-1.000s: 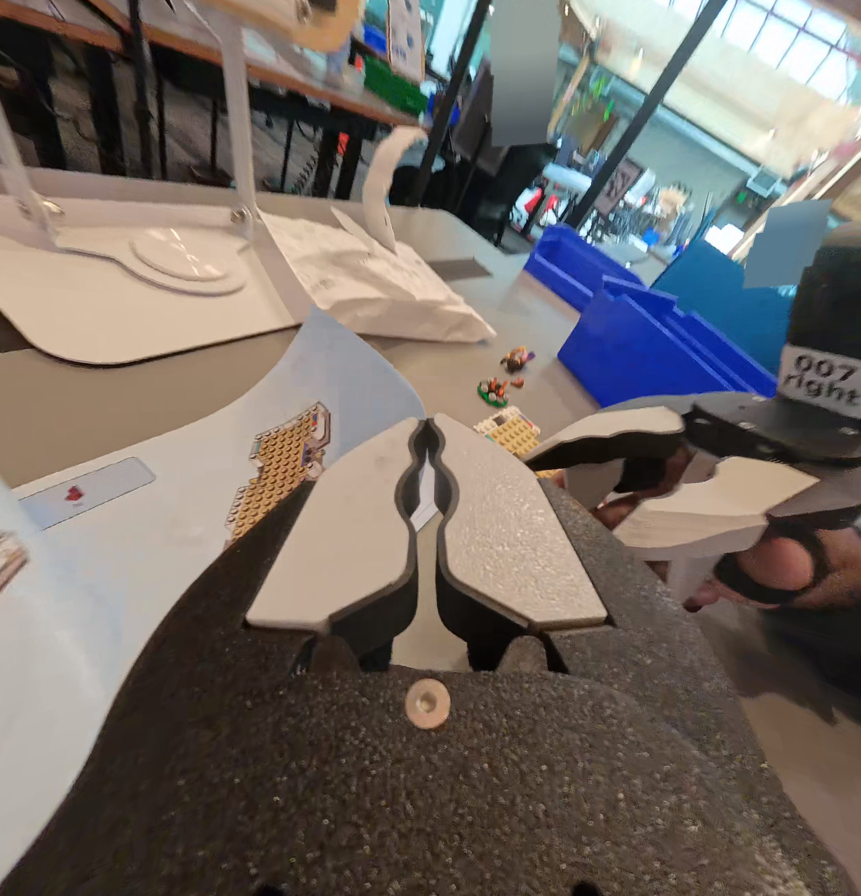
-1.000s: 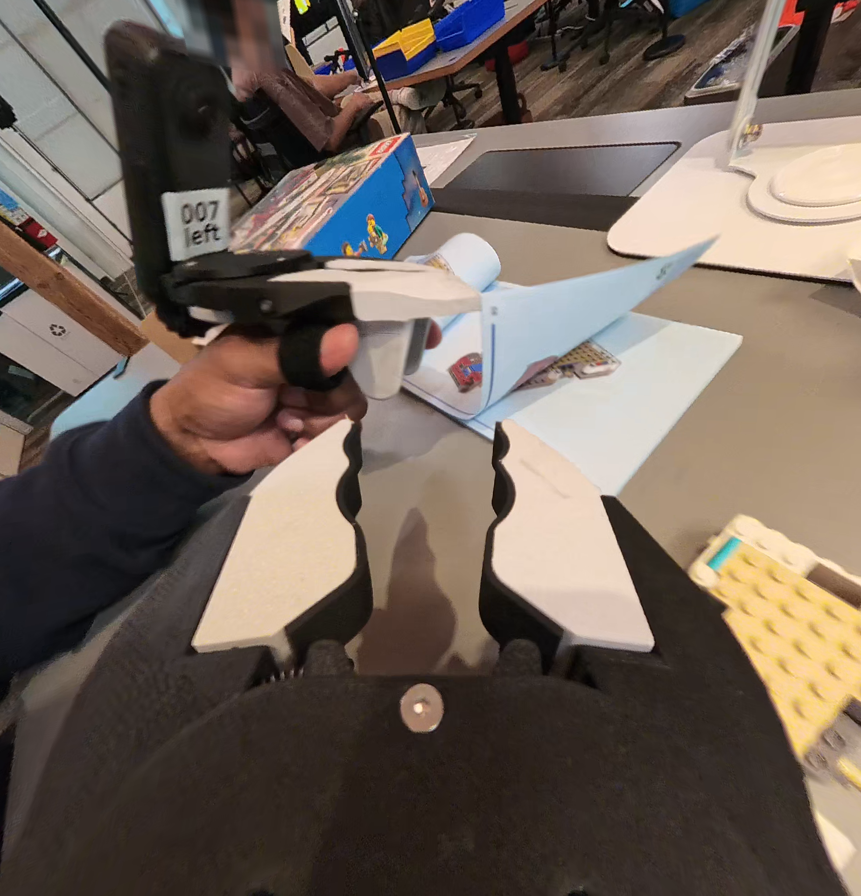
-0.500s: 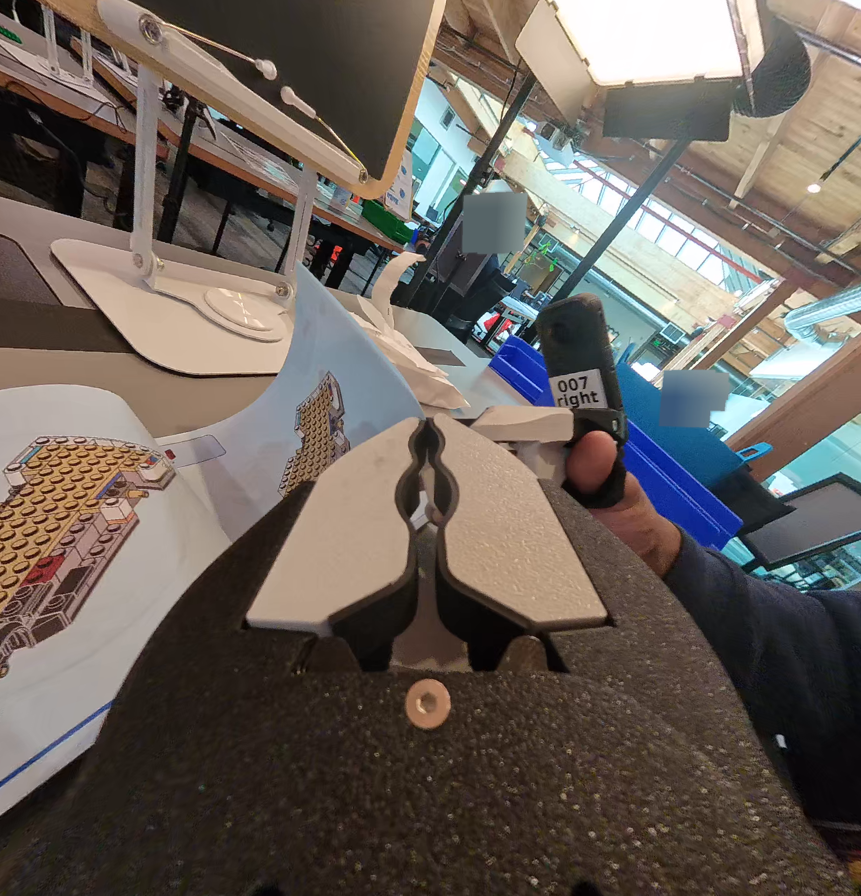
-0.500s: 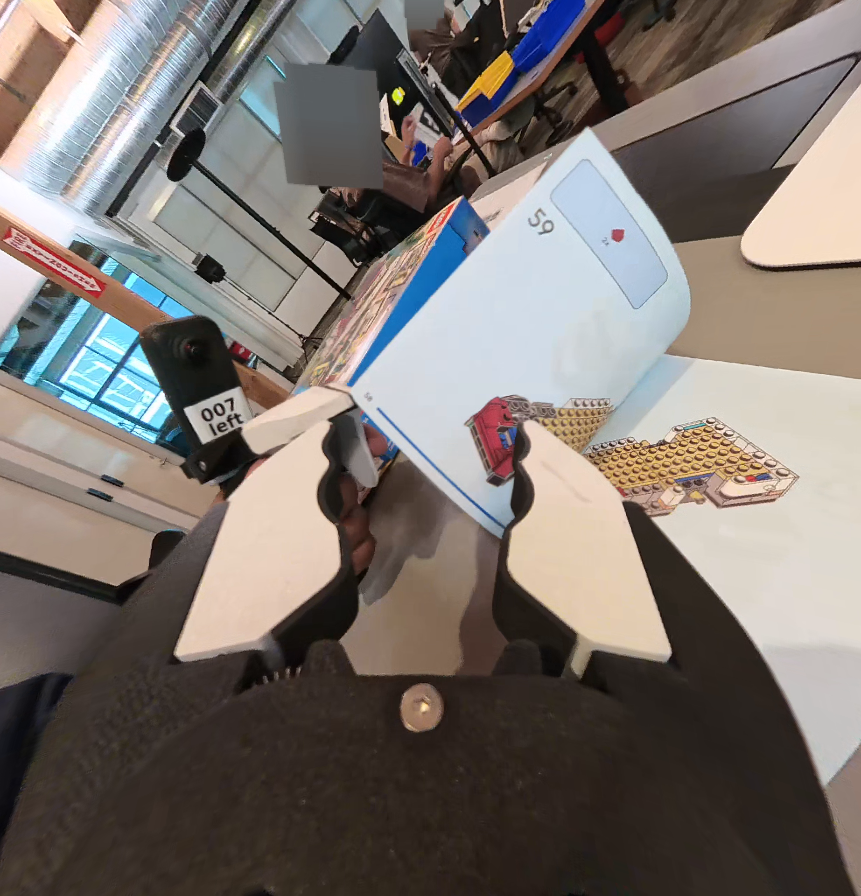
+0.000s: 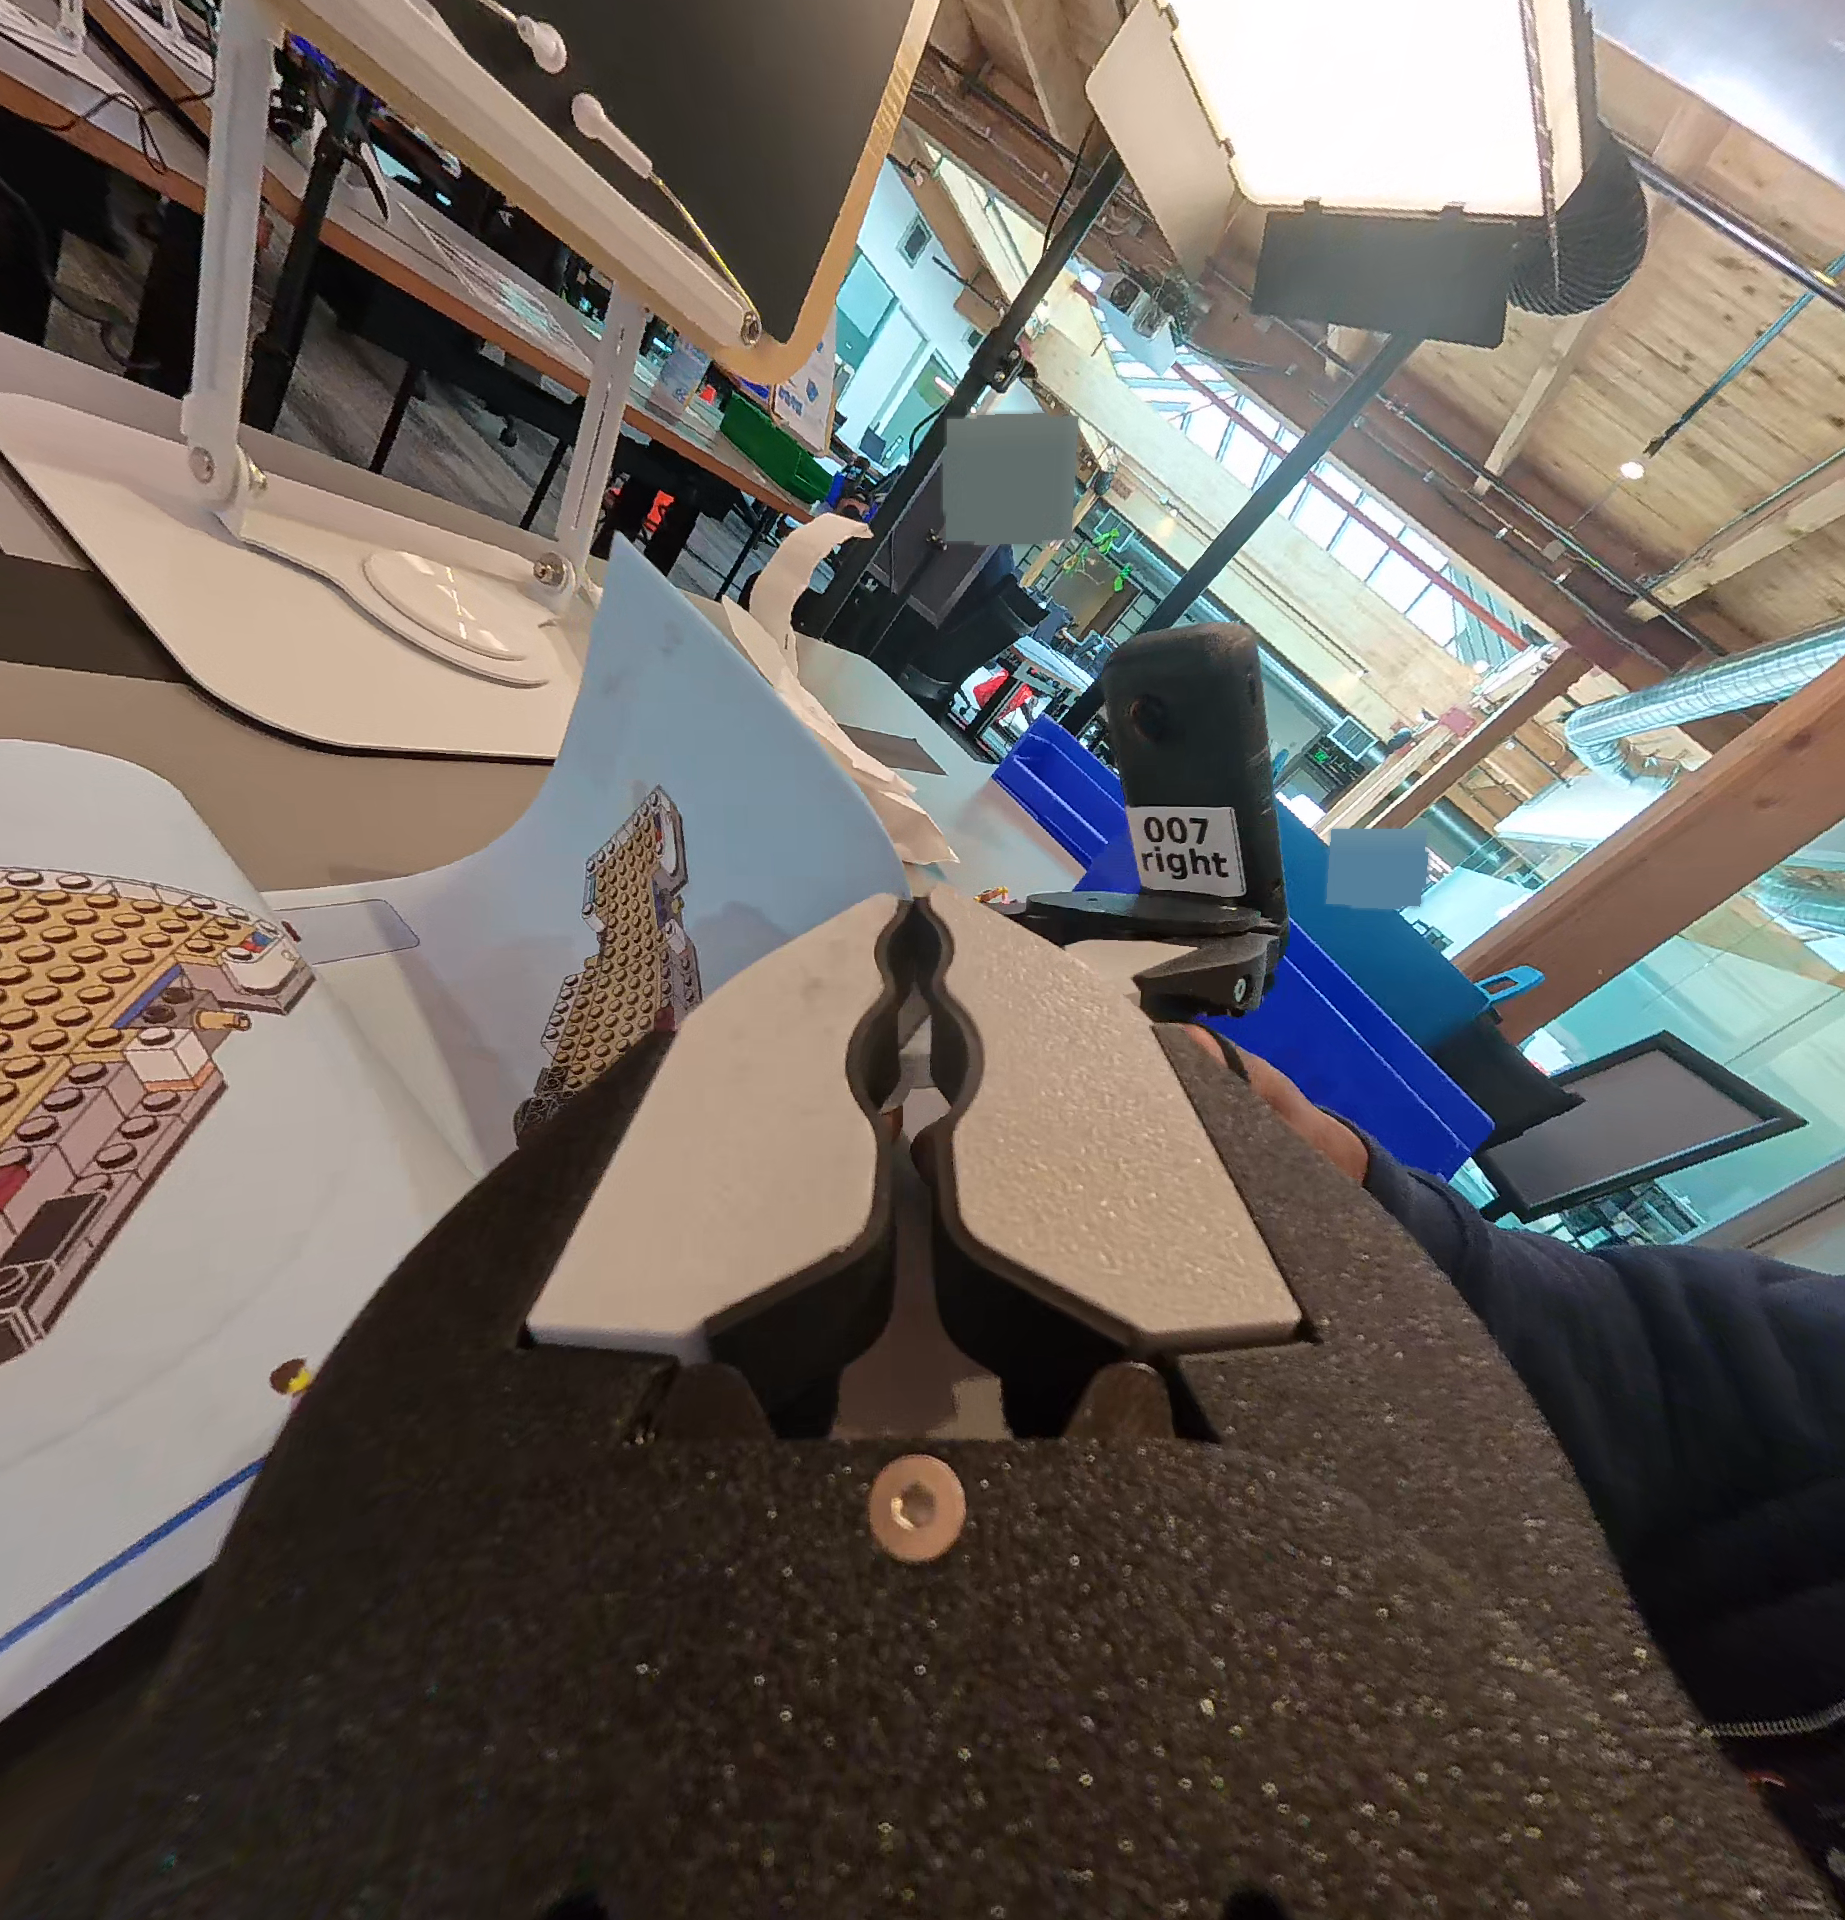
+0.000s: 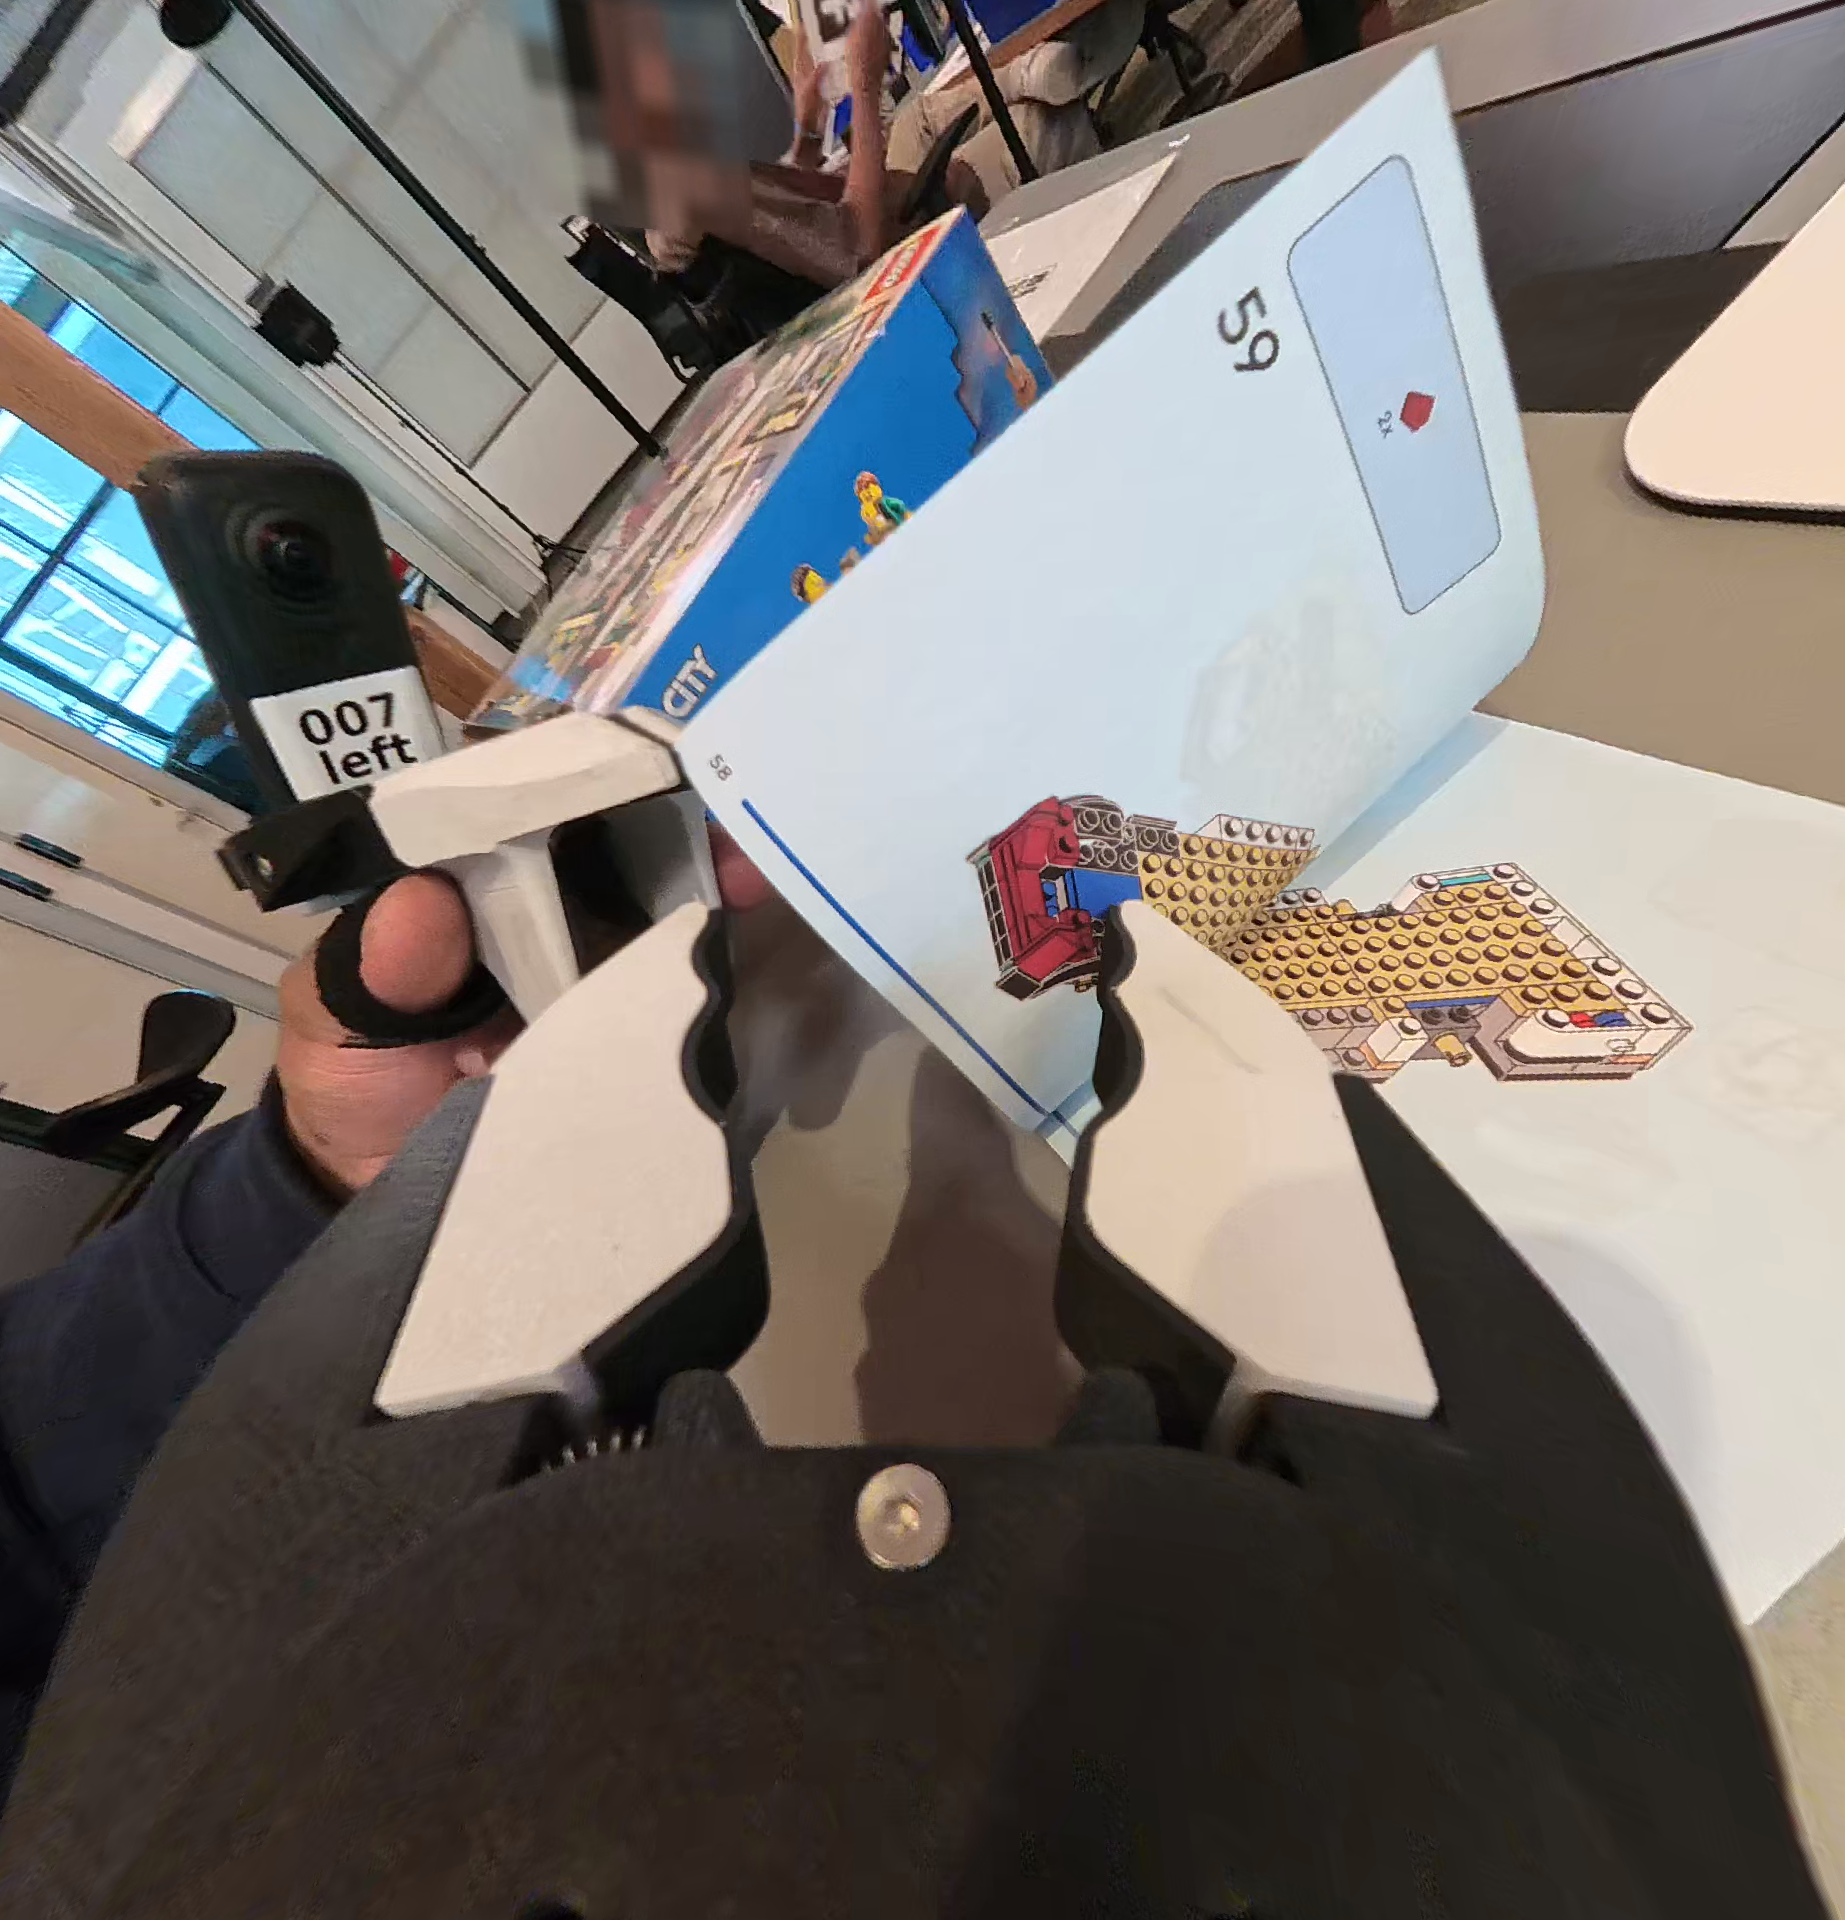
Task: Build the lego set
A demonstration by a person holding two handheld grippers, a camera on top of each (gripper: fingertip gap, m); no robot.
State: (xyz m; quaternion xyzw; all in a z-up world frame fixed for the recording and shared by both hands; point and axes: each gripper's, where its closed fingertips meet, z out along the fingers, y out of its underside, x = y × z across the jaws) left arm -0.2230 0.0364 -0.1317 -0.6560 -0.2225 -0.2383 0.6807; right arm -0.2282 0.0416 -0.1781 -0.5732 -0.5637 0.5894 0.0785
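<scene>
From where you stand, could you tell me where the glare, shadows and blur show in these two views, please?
Left wrist view: the light panel overhead is blown out to white, and straight poles bow from the wide lens. Right wrist view: the open right gripper casts soft shadows on the grey table; the top of the frame is blurred.

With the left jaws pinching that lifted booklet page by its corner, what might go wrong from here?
1. The left gripper holds the light blue page only at its corner tip; a pull may tear it or let it slip free.
2. The page is bowed upright near its fold; a sideways tug may crease it.
3. The right gripper is open just below the page's lower edge and may snag it.
</scene>
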